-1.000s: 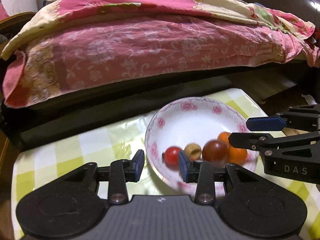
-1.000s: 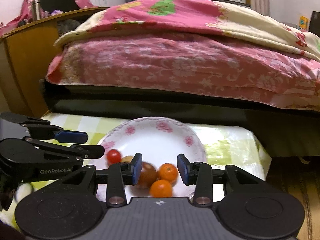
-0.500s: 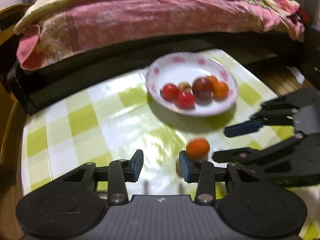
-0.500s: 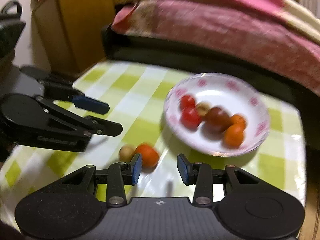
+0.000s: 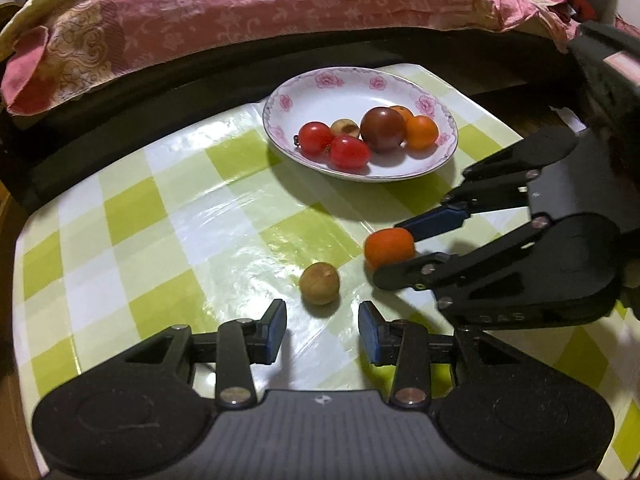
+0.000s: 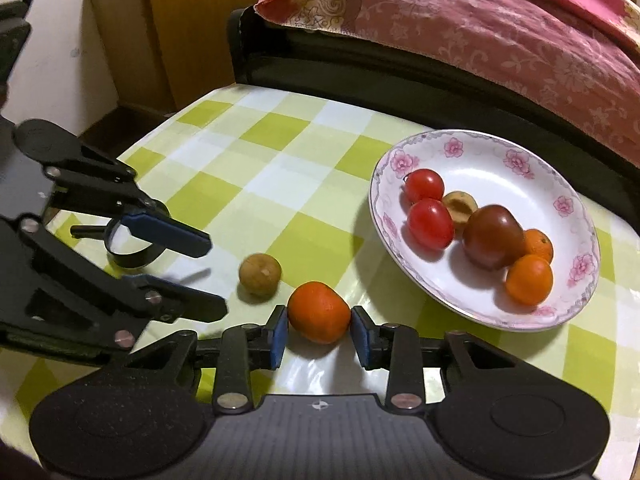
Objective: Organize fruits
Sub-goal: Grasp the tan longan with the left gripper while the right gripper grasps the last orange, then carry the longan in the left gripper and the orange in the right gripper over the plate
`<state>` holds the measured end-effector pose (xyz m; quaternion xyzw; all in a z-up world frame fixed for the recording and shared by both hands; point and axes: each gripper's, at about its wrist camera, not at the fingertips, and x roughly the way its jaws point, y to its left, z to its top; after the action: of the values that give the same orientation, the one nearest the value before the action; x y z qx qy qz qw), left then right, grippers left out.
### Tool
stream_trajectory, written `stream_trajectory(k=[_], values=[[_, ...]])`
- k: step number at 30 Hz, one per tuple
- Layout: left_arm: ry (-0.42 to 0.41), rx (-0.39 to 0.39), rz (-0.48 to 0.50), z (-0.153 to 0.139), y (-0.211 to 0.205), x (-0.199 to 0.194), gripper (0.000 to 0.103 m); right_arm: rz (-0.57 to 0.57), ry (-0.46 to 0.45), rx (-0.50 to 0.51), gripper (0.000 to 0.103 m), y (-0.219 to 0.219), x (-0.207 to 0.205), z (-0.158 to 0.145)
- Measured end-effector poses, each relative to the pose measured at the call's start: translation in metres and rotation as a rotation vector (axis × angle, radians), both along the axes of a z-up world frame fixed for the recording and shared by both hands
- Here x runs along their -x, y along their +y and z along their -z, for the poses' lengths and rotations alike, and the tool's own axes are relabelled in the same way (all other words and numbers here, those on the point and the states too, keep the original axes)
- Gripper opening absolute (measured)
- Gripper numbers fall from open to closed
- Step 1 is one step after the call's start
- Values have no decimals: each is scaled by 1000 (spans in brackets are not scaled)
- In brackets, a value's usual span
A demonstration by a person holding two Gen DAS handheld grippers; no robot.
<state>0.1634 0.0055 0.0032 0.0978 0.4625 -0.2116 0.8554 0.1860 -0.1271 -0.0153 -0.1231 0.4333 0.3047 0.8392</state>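
While the left gripper (image 5: 322, 333) is spread, a round brown fruit (image 5: 319, 283) lies on the table (image 5: 132, 208) just ahead of its fingers. The right gripper (image 5: 390, 248) reaches in from the right with an orange (image 5: 389, 247) between its fingers; "DAS" is readable on its body.

From the right wrist, both pads touch the orange (image 6: 319, 312), pinching it on the table, near the flowered plate (image 6: 460, 152) of fruit.
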Motion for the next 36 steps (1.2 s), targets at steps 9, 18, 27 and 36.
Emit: stream_trajectory(k=[9,18,27,36], values=[[-33,-25,-20,15,-15,-17,47,80,33,20,28,-24,19,-10],[-59,-34,-8,17,-23,-10,33,131,42,49,29,-30,25,-10],[19,-17,28,12,-30,16,33,187,47,91,29,-35,42,-13],[-13,-33,32,15,-36,32,38,169,-2,115,33,-33,61,-6]])
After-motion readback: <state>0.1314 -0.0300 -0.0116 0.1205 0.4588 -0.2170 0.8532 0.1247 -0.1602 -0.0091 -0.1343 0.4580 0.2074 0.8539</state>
